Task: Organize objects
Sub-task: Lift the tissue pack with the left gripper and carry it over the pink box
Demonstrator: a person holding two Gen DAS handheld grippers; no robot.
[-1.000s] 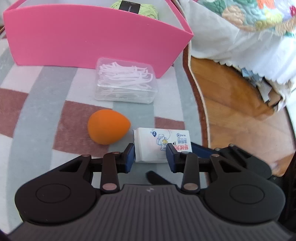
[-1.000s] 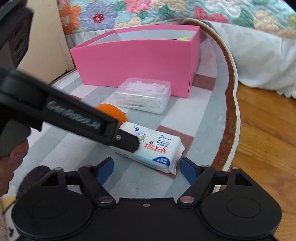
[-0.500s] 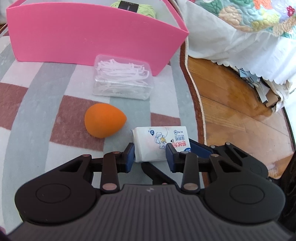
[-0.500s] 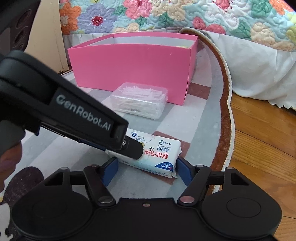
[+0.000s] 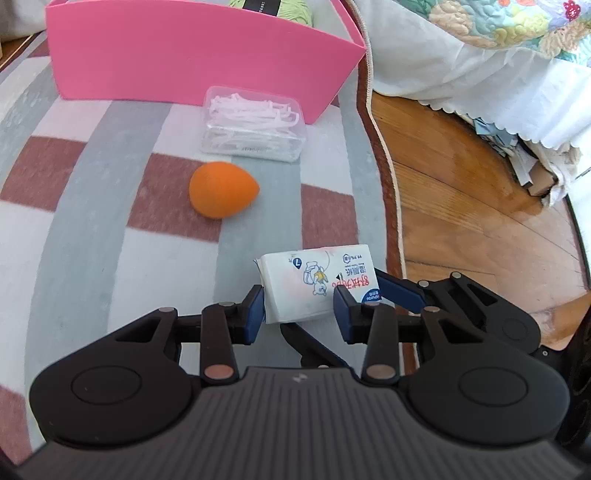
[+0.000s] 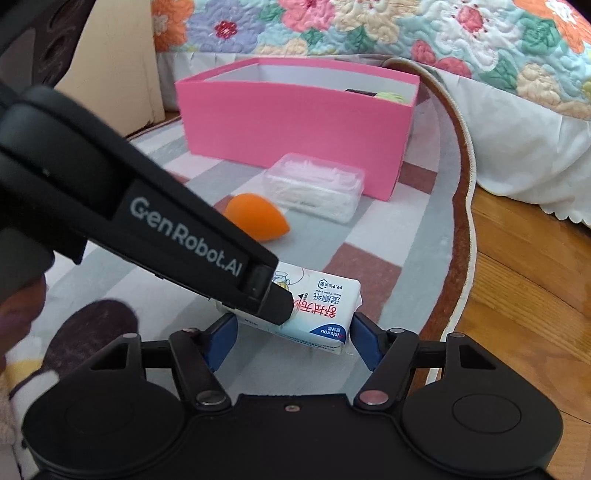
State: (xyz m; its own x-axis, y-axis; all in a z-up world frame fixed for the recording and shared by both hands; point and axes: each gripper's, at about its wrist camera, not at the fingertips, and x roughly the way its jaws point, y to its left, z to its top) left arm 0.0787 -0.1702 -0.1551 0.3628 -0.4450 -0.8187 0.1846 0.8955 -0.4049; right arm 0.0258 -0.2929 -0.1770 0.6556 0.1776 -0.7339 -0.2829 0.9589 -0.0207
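A white wet-wipes pack (image 5: 317, 280) is between the pads of my left gripper (image 5: 297, 314), which grips it across its width while its jaws begin opening. My right gripper (image 6: 291, 339) has its blue pads against the two short ends of the same pack (image 6: 325, 306), its jaws closing. The left gripper's finger (image 6: 184, 240) crosses the right wrist view from the left. An orange egg-shaped sponge (image 5: 221, 194) and a clear box of floss picks (image 5: 255, 125) lie on the rug before the pink box (image 5: 184, 55).
Green yarn (image 5: 295, 7) sits inside the pink box. The striped rug (image 5: 74, 221) ends at a curved border on the right, with wooden floor (image 5: 461, 203) beyond it. A white bed skirt and floral quilt (image 5: 480, 55) hang at the right.
Both grippers drew back from the sponge and pink box, carrying the pack. The right jaws, at first wide of the pack, closed onto its ends.
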